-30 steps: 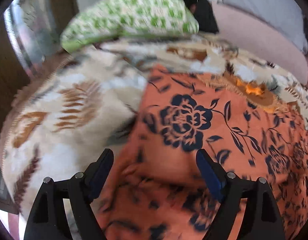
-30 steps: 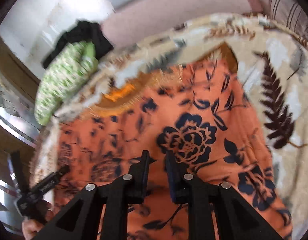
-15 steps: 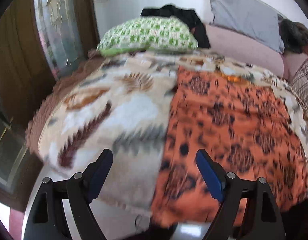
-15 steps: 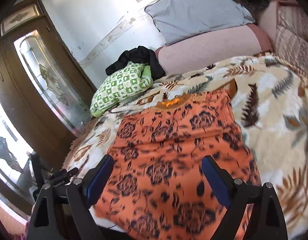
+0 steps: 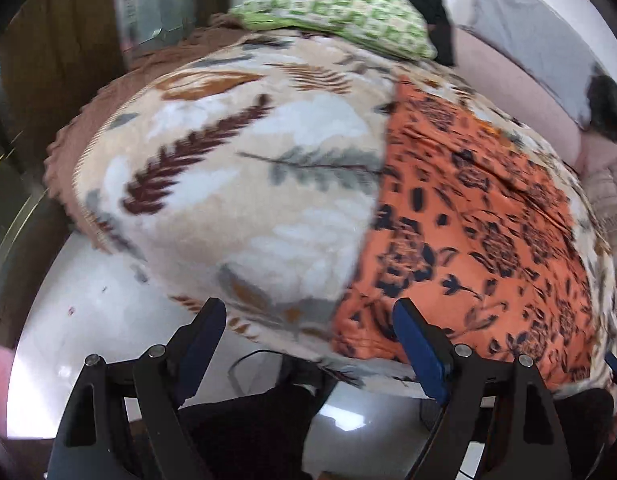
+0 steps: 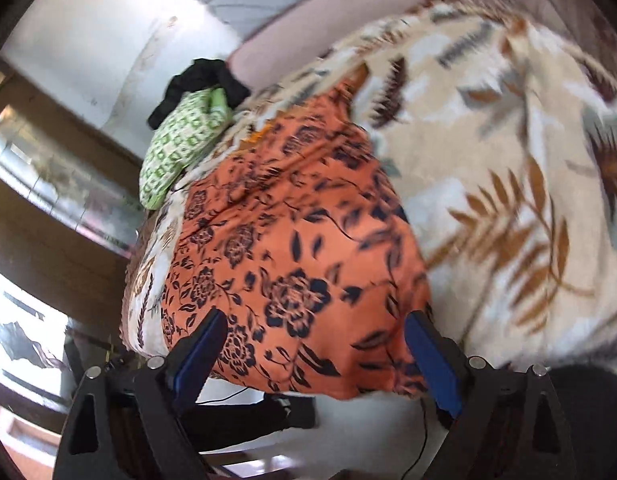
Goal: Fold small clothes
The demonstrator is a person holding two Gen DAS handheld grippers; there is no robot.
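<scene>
Where fleece bulges, thin floral cloth (image 5: 480, 216)

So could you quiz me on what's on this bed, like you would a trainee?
1. True or false: the right gripper is clamping the orange cloth.
2. What does the cloth lie on: A) bare floor, B) leaf-print blanket, C) grey cushion?
3. What colour is the checked pillow at the far end?

Key
1. False: both the right and left gripper stand open, holding nothing.
2. B.
3. Green and white.
</scene>
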